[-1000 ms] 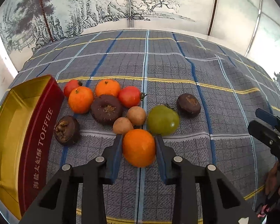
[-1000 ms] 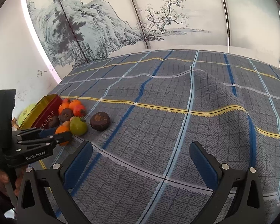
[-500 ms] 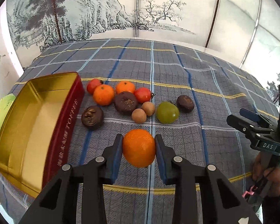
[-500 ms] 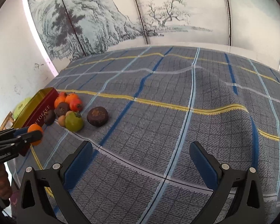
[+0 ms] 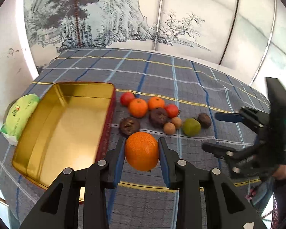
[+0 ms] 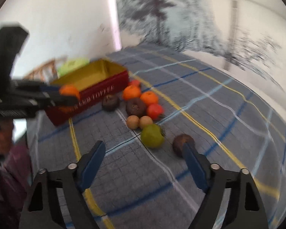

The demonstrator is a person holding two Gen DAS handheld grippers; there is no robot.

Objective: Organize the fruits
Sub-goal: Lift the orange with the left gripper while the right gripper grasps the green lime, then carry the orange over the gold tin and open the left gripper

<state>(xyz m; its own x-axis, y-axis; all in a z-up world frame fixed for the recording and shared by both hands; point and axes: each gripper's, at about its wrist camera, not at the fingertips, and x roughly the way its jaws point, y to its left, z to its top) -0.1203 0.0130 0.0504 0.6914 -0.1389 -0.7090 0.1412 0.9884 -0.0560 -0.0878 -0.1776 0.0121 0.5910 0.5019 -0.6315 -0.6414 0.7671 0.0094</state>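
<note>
My left gripper (image 5: 142,151) is shut on a large orange (image 5: 142,150) and holds it in the air, just right of the open gold tin (image 5: 66,126) with red sides. Several fruits lie on the cloth right of the tin: oranges (image 5: 137,107), red fruits (image 5: 171,110), dark brown fruits (image 5: 158,114), two small tan fruits (image 5: 169,128) and a green fruit (image 5: 191,126). My right gripper (image 6: 144,153) is open and empty, low over the cloth, near the green fruit (image 6: 152,135) and a brown fruit (image 6: 182,143). The right wrist view is blurred.
A green packet (image 5: 21,112) lies left of the tin by the table's edge. The blue plaid cloth (image 5: 162,72) covers the table. A painted screen (image 5: 124,19) stands behind. The right gripper (image 5: 226,131) shows at the right in the left wrist view.
My left gripper has lifted the orange off the cloth and moved left toward the tin. My right gripper has swung left and come close to the fruit pile.
</note>
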